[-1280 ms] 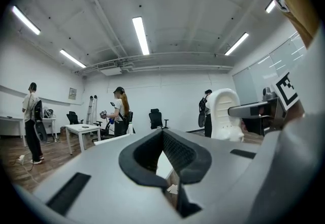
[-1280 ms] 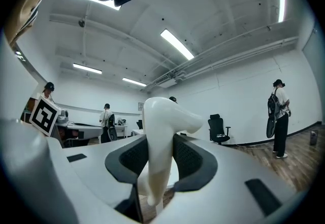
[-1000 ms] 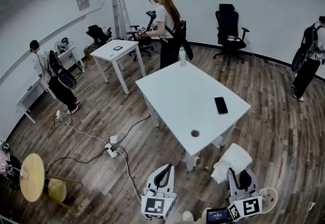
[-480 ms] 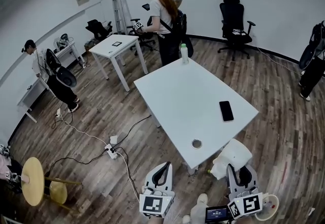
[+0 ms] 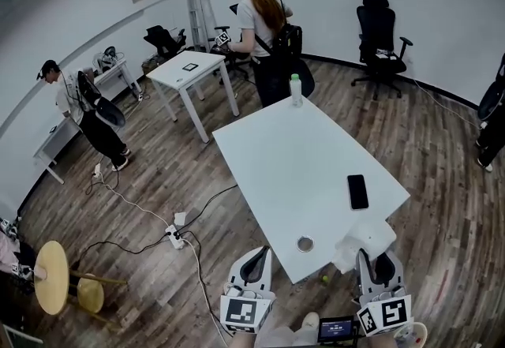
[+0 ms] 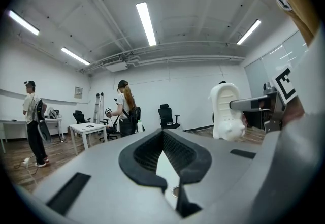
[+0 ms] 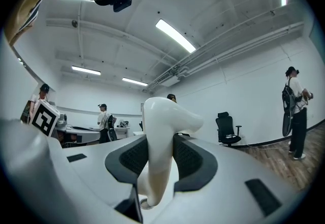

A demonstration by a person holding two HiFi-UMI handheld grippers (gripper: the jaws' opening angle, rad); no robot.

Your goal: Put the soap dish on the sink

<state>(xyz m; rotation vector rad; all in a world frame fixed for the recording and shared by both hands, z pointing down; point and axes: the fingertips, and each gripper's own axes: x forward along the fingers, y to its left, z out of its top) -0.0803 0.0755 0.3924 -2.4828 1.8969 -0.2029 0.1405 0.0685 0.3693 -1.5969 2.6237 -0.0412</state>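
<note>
In the head view, the left tongs (image 5: 254, 258) and right tongs (image 5: 371, 258) show at the bottom edge, facing the near end of a white rectangular surface (image 5: 292, 141). The right tongs hold a white plastic soap dish (image 5: 364, 237) in the air at the surface's near right corner. A flat black phone (image 5: 357, 191) and a small round dark-rimmed object (image 5: 304, 244) lie on the surface. A clear bottle with a green cap (image 5: 296, 90) stands at its far end, with a person with a ponytail (image 5: 260, 23) beyond it.

In the left gripper view, the black ribbed pads meet at their tips with nothing between them. The soap dish shows off to the right, upright.

In the right gripper view, the pads press on both sides of the soap dish, which stands upright and rises above them.
</note>
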